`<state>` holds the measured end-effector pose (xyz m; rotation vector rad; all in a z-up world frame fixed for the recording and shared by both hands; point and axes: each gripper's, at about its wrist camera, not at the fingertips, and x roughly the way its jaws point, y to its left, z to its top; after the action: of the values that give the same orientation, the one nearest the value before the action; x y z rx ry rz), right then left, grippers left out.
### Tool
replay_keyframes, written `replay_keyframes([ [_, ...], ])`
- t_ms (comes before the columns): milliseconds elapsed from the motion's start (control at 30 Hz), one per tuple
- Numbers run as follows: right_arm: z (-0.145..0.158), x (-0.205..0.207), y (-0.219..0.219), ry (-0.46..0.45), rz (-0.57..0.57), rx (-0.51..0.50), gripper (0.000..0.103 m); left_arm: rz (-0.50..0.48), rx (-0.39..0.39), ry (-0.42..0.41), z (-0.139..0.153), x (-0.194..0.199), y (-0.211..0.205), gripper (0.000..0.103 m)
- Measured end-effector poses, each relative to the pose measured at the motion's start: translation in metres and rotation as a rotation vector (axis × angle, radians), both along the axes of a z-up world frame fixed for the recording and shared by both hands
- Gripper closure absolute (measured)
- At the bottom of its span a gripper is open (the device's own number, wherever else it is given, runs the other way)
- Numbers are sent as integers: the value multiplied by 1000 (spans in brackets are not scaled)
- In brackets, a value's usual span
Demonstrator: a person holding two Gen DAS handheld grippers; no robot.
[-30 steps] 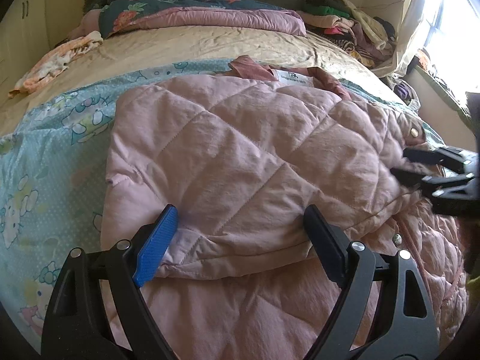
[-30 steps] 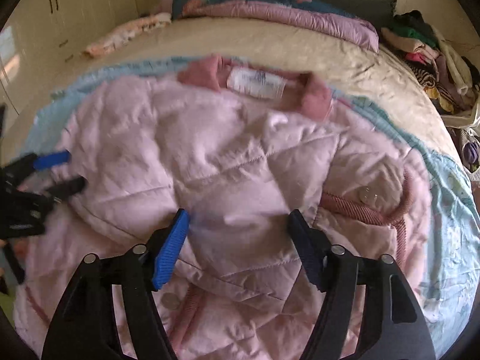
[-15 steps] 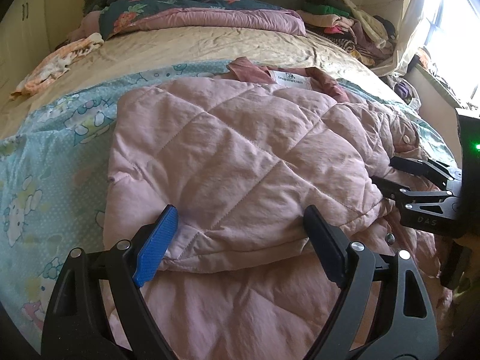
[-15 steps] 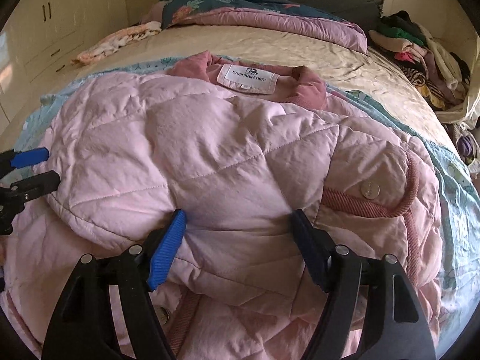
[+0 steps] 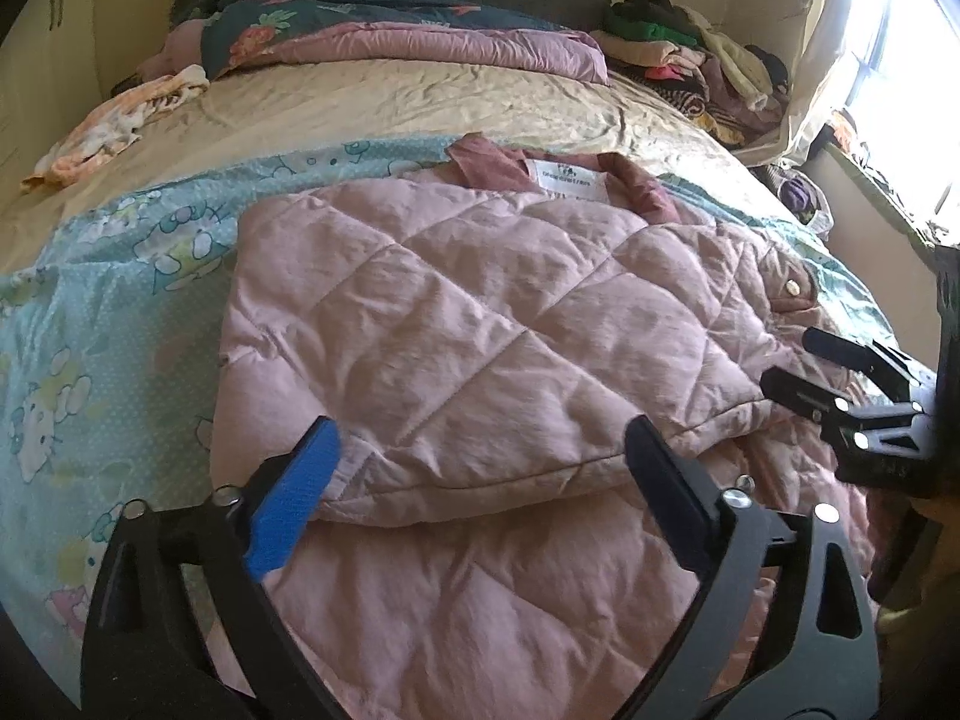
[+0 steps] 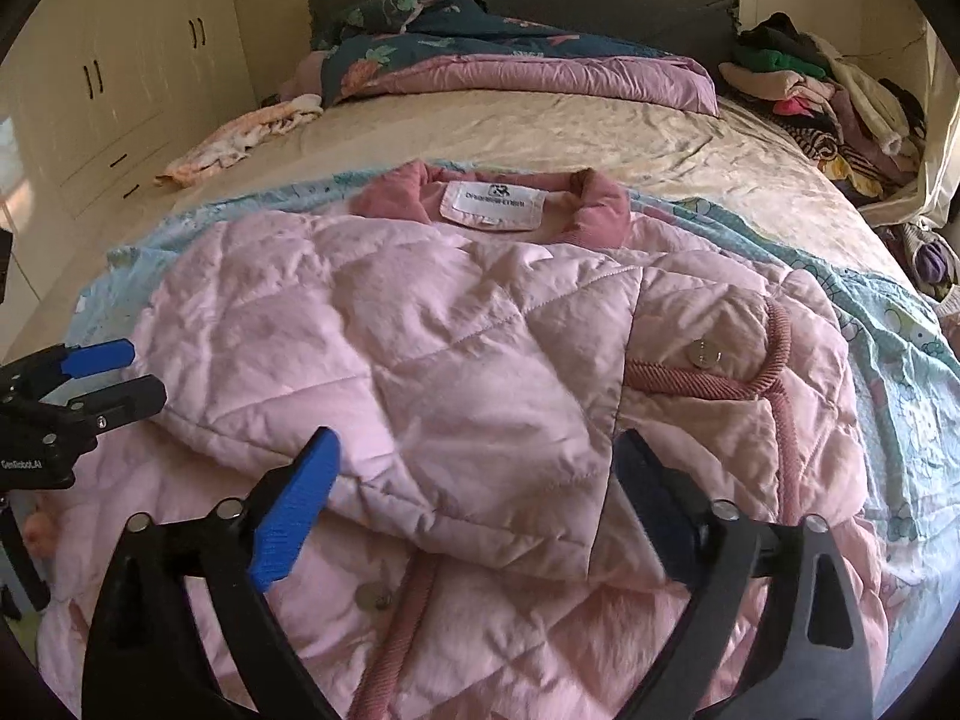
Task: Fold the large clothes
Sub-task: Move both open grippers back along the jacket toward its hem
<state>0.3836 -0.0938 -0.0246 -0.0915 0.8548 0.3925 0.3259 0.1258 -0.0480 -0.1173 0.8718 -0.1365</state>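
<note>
Ahead of my tongs the pink quilted jacket fills the near bed. Beyond its collar the beige sheet lies bare, hemmed by the floral duvet, a clothes pile and a small floral garment.

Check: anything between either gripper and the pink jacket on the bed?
Nothing visible. The pink quilted jacket lies open on the bed sheet with nothing on top. The left gripper and the right gripper both hang just over its folded edge, jaws opening, pads clear of the fabric. The clothes pile lies far behind.
</note>
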Motion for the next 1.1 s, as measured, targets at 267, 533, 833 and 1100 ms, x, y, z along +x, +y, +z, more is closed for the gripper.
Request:
replay_keyframes([
  [267, 20, -22, -3, -32, -7, 24, 6, 19, -49, -35, 23, -10, 3, 9],
  [533, 36, -40, -9, -50, -30, 61, 6, 23, -34, -56, 38, -18, 0, 9],
  [833, 56, -55, -17, -81, -45, 80, 5, 0, -24, -87, 58, -33, -11, 9],
  [1100, 71, -70, -29, -108, -67, 103, 4, -23, -41, -147, 83, -50, -19, 9],
])
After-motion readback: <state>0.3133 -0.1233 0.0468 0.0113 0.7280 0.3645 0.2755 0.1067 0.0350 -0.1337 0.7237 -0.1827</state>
